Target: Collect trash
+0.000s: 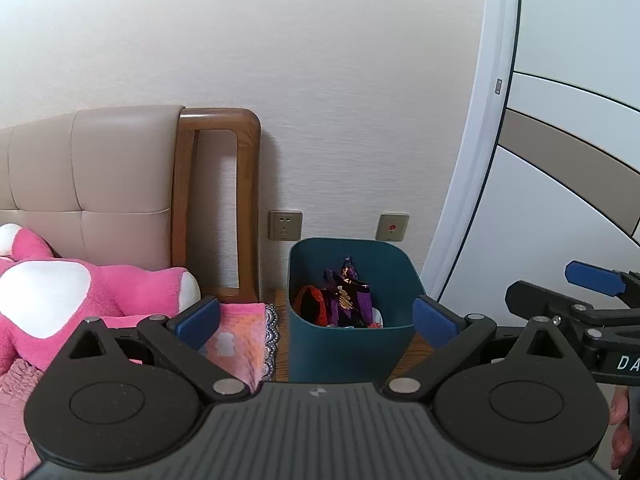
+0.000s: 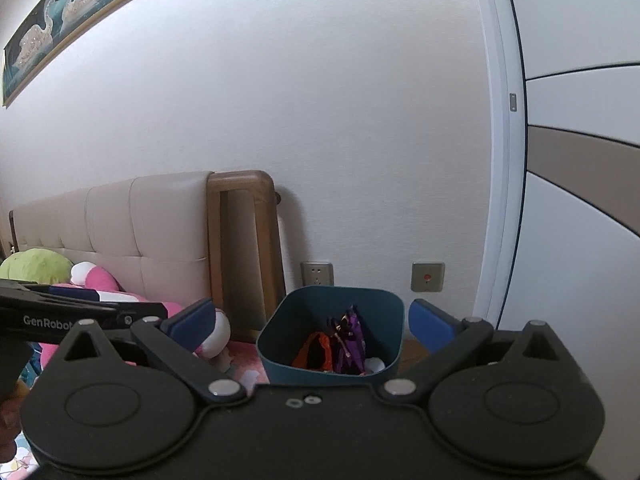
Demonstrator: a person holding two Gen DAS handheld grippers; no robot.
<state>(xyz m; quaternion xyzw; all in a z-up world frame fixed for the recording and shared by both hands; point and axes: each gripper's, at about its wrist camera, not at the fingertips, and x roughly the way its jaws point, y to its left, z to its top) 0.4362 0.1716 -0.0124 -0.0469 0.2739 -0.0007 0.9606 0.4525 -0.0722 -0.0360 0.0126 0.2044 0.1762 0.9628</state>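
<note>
A dark teal trash bin (image 1: 352,344) stands on the wooden floor between the bed and the wall; it also shows in the right wrist view (image 2: 280,360). Inside lie a purple wrapper (image 1: 352,296), an orange-red wrapper (image 1: 310,302) and a bit of white paper; the right wrist view shows the purple wrapper (image 2: 352,340) and the orange one (image 2: 316,354). My left gripper (image 1: 316,320) is open and empty, held in front of the bin. My right gripper (image 2: 310,328) is open and empty, above and before the bin; its side shows in the left wrist view (image 1: 560,300).
A bed with a beige padded headboard (image 1: 92,176) and wooden frame (image 1: 248,208) is on the left, with a pink plush toy (image 1: 80,292) and pink bedding (image 1: 236,344). Two wall outlets (image 1: 285,225) sit behind the bin. A white door (image 1: 560,160) is to the right.
</note>
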